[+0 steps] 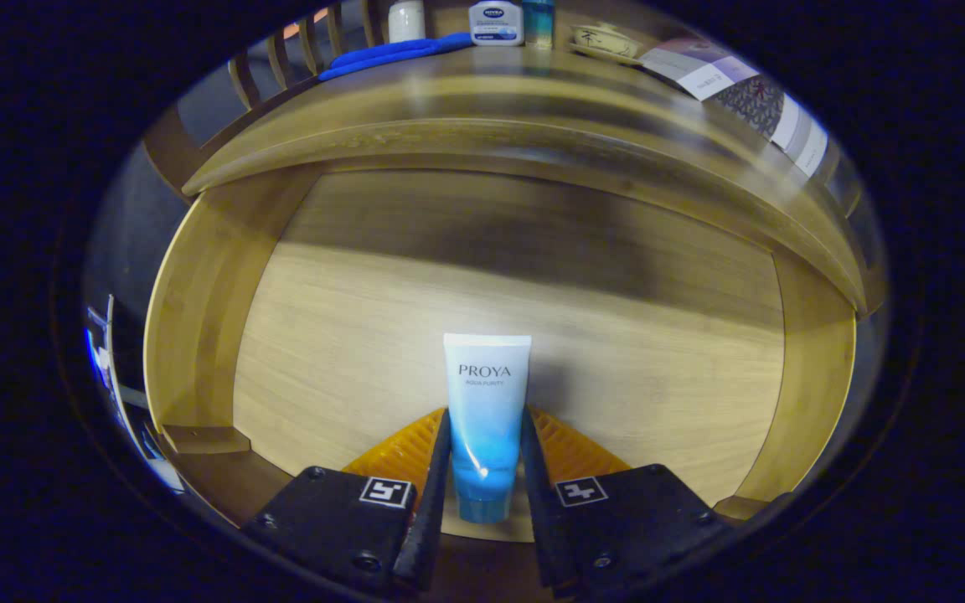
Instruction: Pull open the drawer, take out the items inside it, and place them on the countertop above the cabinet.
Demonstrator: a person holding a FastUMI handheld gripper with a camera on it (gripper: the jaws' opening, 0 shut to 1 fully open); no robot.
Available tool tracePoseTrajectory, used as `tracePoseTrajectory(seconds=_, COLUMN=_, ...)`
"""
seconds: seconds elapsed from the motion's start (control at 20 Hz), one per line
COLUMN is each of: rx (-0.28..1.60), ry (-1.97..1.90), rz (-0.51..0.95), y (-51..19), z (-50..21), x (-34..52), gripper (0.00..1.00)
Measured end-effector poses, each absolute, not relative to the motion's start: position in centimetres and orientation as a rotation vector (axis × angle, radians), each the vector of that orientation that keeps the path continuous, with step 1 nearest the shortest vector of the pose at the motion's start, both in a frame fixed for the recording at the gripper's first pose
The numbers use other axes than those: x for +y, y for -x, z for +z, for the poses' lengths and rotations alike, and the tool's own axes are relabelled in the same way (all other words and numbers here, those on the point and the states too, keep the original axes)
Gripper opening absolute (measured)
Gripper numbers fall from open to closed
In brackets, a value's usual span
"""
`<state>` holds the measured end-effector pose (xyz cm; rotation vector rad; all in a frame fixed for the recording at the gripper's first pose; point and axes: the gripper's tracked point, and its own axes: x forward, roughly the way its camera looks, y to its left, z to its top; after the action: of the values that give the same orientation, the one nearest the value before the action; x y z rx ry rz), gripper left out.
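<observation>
The claw [486, 456] reaches down into the open drawer [198, 335], and its two fingers [436, 469] are clamped on a tube [485, 419], one pressing each side of its lower half. The tube's long axis runs straight along the fingers, away from the claw. Its flat crimped end points forward, beyond the fingertips, and its cap end points back between the finger bases. The upper part of the tube is white and it shades to blue toward the cap. Whether the tube rests on the drawer floor or is lifted a little off it cannot be told from here.

Ahead of the claw the wooden drawer floor lies bare, with the drawer's side walls to the left and right of the fingers. A dark shadow covers the far part of the floor, under the front edge of the bench [482, 100].

On the bench, well beyond the fingertips, stand several things, all cut off at the top. A blue cloth [399, 52] lies ahead and to the left. Just beside it stand a white bottle [405, 20], a white jar [496, 23] and a blue-green bottle [538, 23]. To the right of these sit a small bowl on a saucer [605, 42] and a printed booklet [734, 92]; its pattern is too blurred to make out.
</observation>
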<state>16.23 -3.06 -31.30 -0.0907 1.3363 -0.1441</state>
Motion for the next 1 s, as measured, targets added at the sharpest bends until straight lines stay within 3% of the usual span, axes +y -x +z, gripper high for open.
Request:
tracePoseTrajectory(seconds=0.55, rx=1.086, ry=0.081, rz=-0.115, y=-18.1, z=-19.9, x=-2.6, gripper=0.46)
tracePoseTrajectory(seconds=1.0, rx=0.957, ry=0.110, rz=-0.142, y=-24.1, z=-12.7, x=-2.9, gripper=0.45)
